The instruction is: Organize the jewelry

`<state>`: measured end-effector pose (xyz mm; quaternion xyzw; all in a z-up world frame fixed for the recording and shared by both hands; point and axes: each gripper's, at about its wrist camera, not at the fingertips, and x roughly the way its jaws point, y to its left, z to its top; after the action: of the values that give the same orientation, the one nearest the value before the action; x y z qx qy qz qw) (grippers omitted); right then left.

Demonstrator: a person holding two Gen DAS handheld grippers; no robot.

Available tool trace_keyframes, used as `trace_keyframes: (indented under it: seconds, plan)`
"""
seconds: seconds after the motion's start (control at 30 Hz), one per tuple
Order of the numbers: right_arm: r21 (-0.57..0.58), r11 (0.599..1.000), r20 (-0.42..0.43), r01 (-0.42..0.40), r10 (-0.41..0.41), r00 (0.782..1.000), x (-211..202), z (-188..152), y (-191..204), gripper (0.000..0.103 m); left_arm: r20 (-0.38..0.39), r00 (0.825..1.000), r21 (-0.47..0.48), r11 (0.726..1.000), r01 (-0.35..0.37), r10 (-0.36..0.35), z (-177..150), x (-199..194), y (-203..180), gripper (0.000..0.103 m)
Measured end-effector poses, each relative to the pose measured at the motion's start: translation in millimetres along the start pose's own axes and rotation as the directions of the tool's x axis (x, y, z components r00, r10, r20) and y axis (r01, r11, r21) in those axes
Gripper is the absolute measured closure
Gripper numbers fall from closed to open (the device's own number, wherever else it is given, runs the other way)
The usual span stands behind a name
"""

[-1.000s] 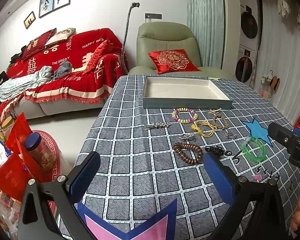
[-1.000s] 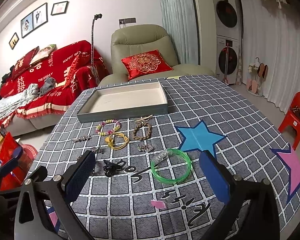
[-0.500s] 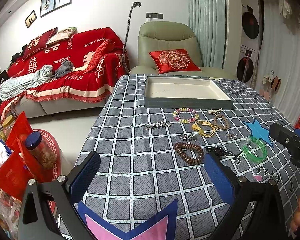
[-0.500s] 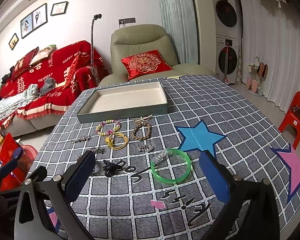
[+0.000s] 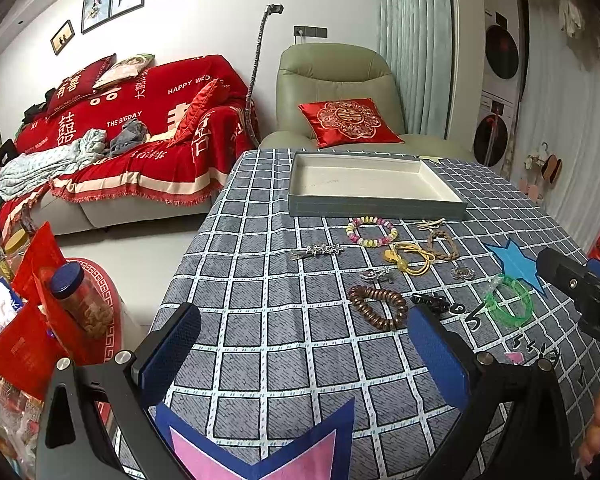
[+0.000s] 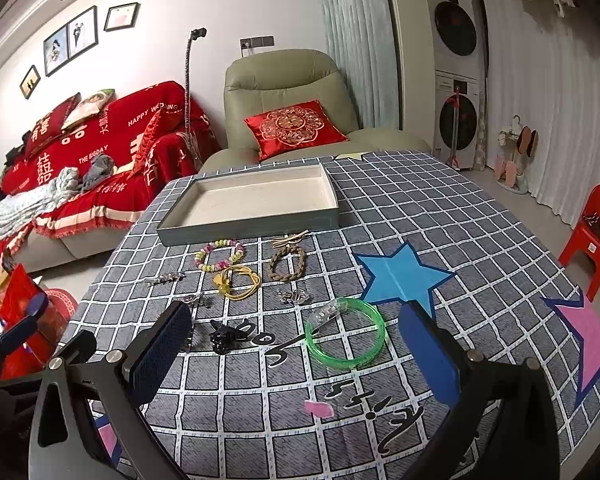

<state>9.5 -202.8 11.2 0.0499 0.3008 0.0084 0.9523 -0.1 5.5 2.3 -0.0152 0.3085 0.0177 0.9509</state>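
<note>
Green bangle [image 6: 345, 333] lies flat on the table [image 6: 480, 216], a small clear packet touching its far-left rim. It sits directly ahead of the right hand-held gripper [image 6: 296, 354], framed between the two blue pads, slightly toward the right pad. A ring has no long axis, so the approach angle matters little; either rim can be pinched.

Black hair clip [image 6: 226, 334] lies just left of the bangle, near the left pad. Farther off: a silver charm [image 6: 294, 296], yellow cord loop [image 6: 238, 280], braided brown bracelet [image 6: 288, 262] and pastel bead bracelet [image 6: 220, 255], then the grey tray [image 6: 248, 226], holding nothing, along the far side.

Right hand-held gripper: jaws spread wide, nothing held, hovering above the near table edge.

Left hand-held gripper [image 5: 306, 344]: also wide apart and holding nothing. From its view the brown bead bracelet [image 5: 378, 307] lies ahead and toward its right pad; the green bangle is well off to its right, close to the right hand-held gripper's body.

Judgement: the right hand is nearer the bangle, the left nearer the brown beads. No piece is in the tray yet; the sorting appears to be at its start. The tray lies beyond all the pieces, so each carry goes forward.
</note>
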Motion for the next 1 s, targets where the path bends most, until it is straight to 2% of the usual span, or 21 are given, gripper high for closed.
trace_keyframes:
  seconds: [0.63, 1.0]
  plan:
    - [-0.001, 1.000, 0.002, -0.013, 0.013, 1.000, -2.9, 0.0, 2.6, 0.000, -0.007, 1.000, -0.004, 1.000, -0.004, 0.004, -1.8, 0.9, 0.1, 0.000]
    - [-0.001, 1.000, -0.010, -0.022, 0.022, 1.000, -0.6, -0.5, 2.1, 0.000, -0.044, 0.999, -0.024, 1.000, 0.000, -0.001, -0.5, 6.8, 2.0, 0.000]
